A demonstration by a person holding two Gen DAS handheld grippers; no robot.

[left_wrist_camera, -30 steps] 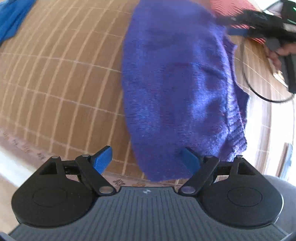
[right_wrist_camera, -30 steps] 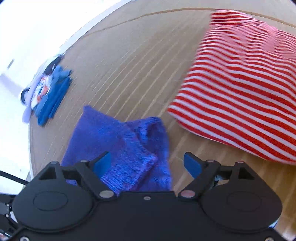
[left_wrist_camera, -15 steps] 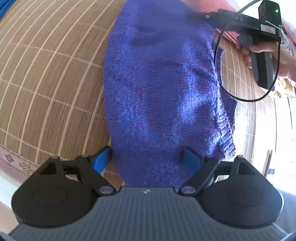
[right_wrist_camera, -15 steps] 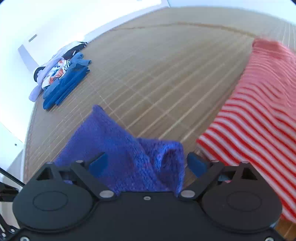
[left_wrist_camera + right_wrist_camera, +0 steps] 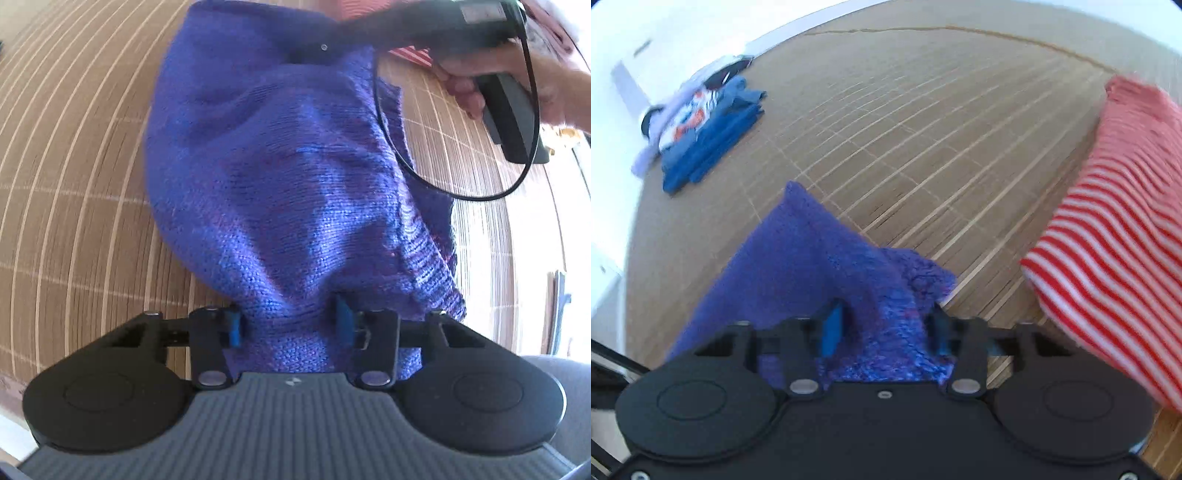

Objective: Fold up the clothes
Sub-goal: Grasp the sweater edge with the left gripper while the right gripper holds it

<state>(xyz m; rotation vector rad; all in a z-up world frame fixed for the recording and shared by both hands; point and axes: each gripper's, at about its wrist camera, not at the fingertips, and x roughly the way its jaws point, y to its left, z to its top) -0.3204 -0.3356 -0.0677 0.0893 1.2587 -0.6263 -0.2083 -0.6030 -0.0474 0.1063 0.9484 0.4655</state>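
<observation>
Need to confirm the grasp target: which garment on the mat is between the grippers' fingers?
The purple knitted sweater: the left gripper and right gripper have just closed on it. The red-and-white striped garment and blue folded pile lie apart.

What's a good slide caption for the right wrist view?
Right gripper shut on a purple knit sweater over a bamboo mat, striped garment nearby.

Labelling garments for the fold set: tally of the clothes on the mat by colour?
Purple knitted sweater: 1
Red-and-white striped garment: 1
Blue folded clothes in the far pile: count unclear
White printed garment on that pile: 1
Total: at least 4
</observation>
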